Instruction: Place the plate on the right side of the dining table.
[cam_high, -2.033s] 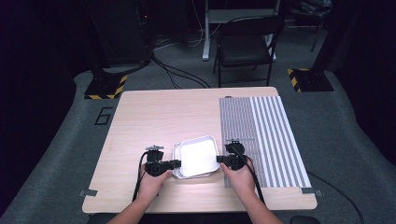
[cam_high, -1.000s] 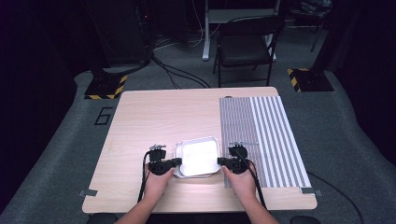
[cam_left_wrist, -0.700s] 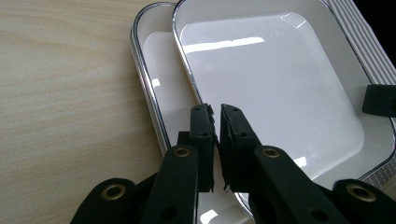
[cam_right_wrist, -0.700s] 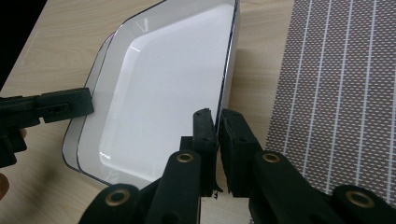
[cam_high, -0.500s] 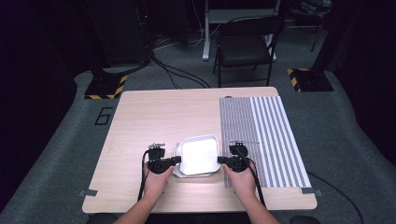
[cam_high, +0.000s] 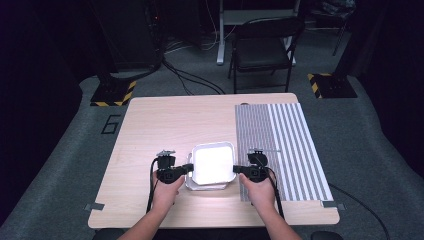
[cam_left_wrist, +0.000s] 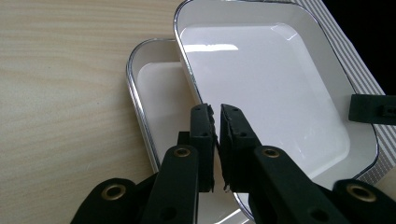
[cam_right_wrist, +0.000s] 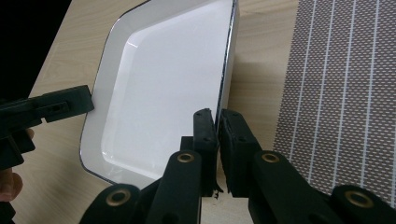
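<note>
You have the top tray (cam_high: 212, 163) pinched by both grippers at once. Your left gripper (cam_high: 187, 168) has its jaws nearly closed on the tray's left rim; in the left gripper view (cam_left_wrist: 215, 135) the thin metal edge runs right between the two black pads. Your right gripper (cam_high: 237, 170) does the same on the right rim, and in the right gripper view (cam_right_wrist: 217, 140) the rim sits in the narrow slot between its jaws.

The top tray is white with a silvery rim, and it sits tilted over a second tray (cam_left_wrist: 156, 98) of the same kind. That lower tray lies on the desk (cam_high: 165, 120) and peeks out at the left and near sides of the top one, so the two are not squarely stacked. Whether the top tray touches the lower one somewhere, you cannot tell from these views.

Both trays are at the near middle of the desk, between your hands. A grey striped mat (cam_high: 280, 145) covers the right part of the desk; its left edge lies just beside the top tray's right rim, and your right hand (cam_high: 260, 185) rests over the mat's near left corner. Your left hand (cam_high: 167, 187) is on bare wood.
</note>
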